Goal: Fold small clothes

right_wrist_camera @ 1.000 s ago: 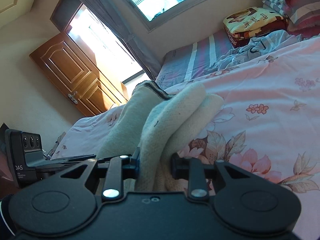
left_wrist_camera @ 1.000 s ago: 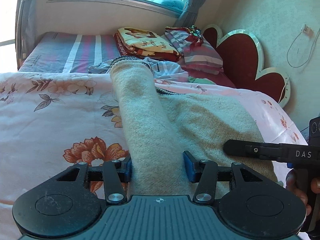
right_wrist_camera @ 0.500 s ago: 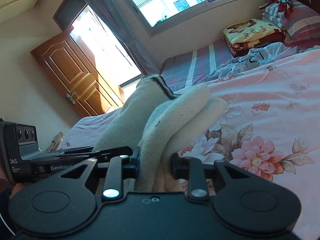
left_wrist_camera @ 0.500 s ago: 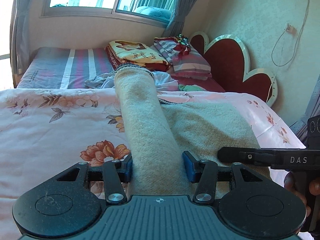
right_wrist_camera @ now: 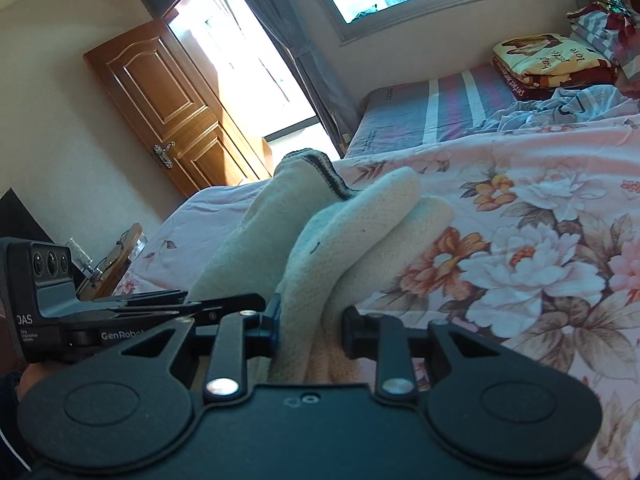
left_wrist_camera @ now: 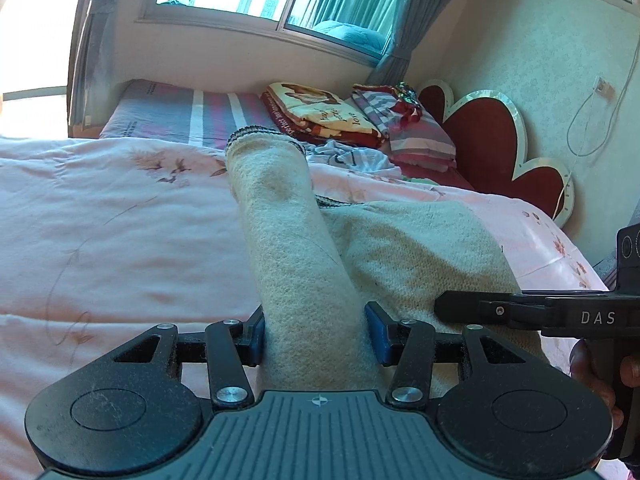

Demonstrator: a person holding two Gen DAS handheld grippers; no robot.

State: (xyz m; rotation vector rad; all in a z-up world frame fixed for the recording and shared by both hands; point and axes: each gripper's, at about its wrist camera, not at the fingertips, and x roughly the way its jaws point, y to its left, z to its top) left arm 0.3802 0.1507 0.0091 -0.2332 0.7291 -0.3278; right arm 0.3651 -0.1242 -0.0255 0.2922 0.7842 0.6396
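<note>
A cream knitted garment [left_wrist_camera: 292,248] with a dark-trimmed edge is held up over the pink floral quilt [left_wrist_camera: 120,240]. My left gripper [left_wrist_camera: 316,334] is shut on a thick rolled part of it, blue pads pressing both sides. The rest of the garment spreads to the right over the bed. In the right wrist view my right gripper [right_wrist_camera: 310,328] is shut on bunched folds of the same garment [right_wrist_camera: 352,240]. Each gripper shows in the other's view: the right gripper [left_wrist_camera: 520,312] and the left gripper [right_wrist_camera: 160,312]. A hand [left_wrist_camera: 596,376] grasps the right handle.
Folded blankets [left_wrist_camera: 320,116] and striped pillows [left_wrist_camera: 412,128] lie at the far end by a red heart headboard [left_wrist_camera: 480,140]. A crumpled pale blue cloth [left_wrist_camera: 352,158] lies beside them. A wooden door [right_wrist_camera: 168,108] stands open left of the bed [right_wrist_camera: 540,240].
Both grippers have carried the garment level across the bed. The quilt's flower print has slid through both views. Neither grip has changed.
</note>
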